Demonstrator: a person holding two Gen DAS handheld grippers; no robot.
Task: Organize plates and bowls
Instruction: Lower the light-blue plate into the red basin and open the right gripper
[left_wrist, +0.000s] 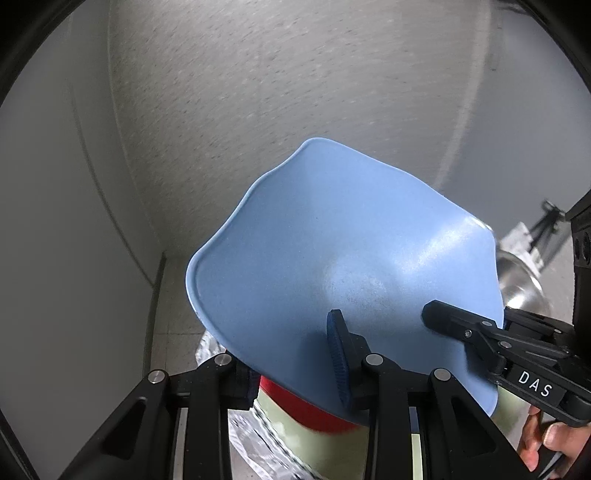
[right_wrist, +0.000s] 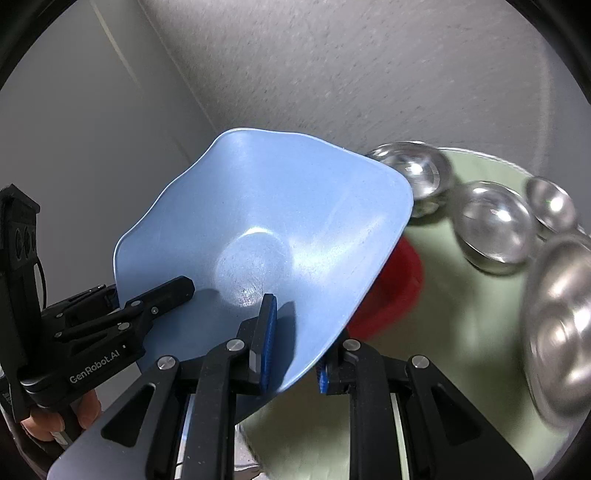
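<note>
Blue bowl (right_wrist: 258, 221), red bowl (right_wrist: 399, 288), green tray (right_wrist: 461, 314)

A pale green table (right_wrist: 443, 295) fills the lower right of the right wrist frame. On it lie a red dish (right_wrist: 395, 291) at centre and several shiny steel bowls (right_wrist: 495, 225), blurred, along the upper right and right edge.

Bare test room: textured wall (left_wrist: 277, 92), steel bowls (right_wrist: 495, 225), green table (right_wrist: 443, 332).

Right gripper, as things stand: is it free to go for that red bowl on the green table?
Probably not. The right gripper is shut on the blue bowl's rim, shared with the left gripper, and that bowl hangs partly over the red bowl.
</note>
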